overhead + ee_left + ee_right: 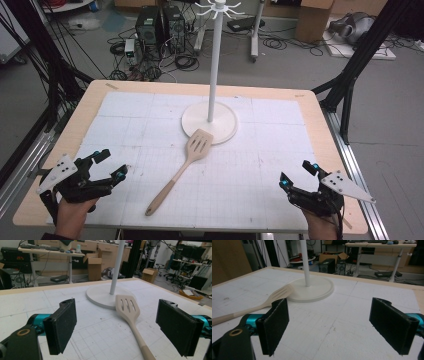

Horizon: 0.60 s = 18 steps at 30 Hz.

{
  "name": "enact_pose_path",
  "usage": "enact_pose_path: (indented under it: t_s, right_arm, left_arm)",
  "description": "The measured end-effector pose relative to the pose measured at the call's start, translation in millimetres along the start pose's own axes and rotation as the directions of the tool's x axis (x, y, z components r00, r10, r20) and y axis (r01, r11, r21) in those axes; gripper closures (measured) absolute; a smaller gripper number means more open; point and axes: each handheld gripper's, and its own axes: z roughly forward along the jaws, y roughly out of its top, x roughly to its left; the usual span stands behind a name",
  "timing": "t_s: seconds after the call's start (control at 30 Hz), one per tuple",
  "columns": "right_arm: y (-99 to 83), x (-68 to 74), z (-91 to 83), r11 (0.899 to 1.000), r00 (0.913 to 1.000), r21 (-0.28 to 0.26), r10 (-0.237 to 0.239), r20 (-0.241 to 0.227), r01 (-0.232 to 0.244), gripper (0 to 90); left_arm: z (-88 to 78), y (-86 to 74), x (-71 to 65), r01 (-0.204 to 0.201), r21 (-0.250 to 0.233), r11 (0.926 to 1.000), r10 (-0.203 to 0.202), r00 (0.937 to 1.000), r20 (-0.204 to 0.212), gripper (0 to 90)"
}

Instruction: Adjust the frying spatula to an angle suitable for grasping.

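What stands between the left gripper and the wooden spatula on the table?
Nothing visible. The left gripper is open, and only bare white mat separates it from the wooden spatula, whose head touches the stand's base.

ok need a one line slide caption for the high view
Wooden spatula lying by the white stand on the table, left gripper and right gripper open at either side.

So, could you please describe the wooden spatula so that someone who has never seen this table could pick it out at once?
Start at the white stand, a tall pole on a round base at the middle of the table. The spatula lies flat just in front of it, its slotted head overlapping the base's rim, handle slanting toward the person's left. It is the only wooden utensil there.
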Motion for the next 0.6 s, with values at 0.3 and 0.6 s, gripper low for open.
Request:
enact_pose_path:
  t_s: [0.3, 0.6]
  right_arm:
    - [-1.5, -3.3, 2.1, 1.0, 1.0, 0.004, 0.009, -0.004, -0.009, 15.1]
    - [-1.7, -1.0, 1.1, 1.0, 1.0, 0.015, 0.004, -0.002, -0.004, 15.2]
  left_arm:
    - [0.9, -0.5, 4.0, 0.016, 0.009, 0.9998, -0.016, 0.9996, -0.025, 17.4]
    - [4.3, -0.3, -0.4, 0.037, 0.052, 0.998, -0.036, 0.9991, -0.021, 17.3]
